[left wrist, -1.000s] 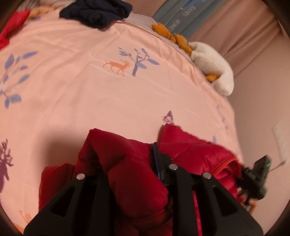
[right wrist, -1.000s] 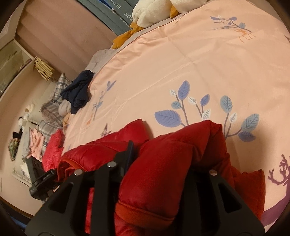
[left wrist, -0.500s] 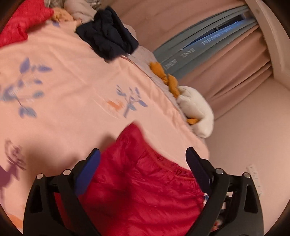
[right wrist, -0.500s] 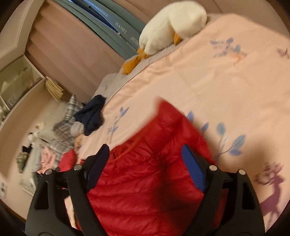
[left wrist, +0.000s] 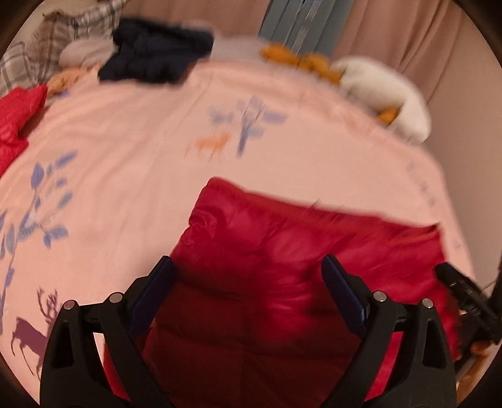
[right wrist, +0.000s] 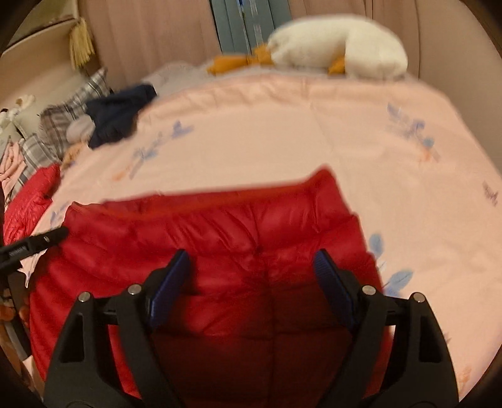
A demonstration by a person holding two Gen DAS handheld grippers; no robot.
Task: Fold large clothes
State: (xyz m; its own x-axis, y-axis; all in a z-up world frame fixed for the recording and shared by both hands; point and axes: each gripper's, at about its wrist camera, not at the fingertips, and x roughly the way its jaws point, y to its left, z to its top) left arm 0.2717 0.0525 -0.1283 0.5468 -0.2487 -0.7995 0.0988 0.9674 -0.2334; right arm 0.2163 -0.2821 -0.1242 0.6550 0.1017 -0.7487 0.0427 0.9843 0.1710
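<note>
With the red jacket [right wrist: 238, 238] lying flat on the bed [right wrist: 282, 131] and both the left gripper [left wrist: 248, 292] and right gripper [right wrist: 251, 279] released above it, regrip one side edge squarely and fold across evenly.

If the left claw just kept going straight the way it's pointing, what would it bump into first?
Most likely the red puffer jacket spread on the pink bedspread; it fills the gap between the open left claw, though depth is unclear.

No readable text, lettering on the blue-grey panels [left wrist: 301, 28] behind the bed blurred beyond reading
</note>
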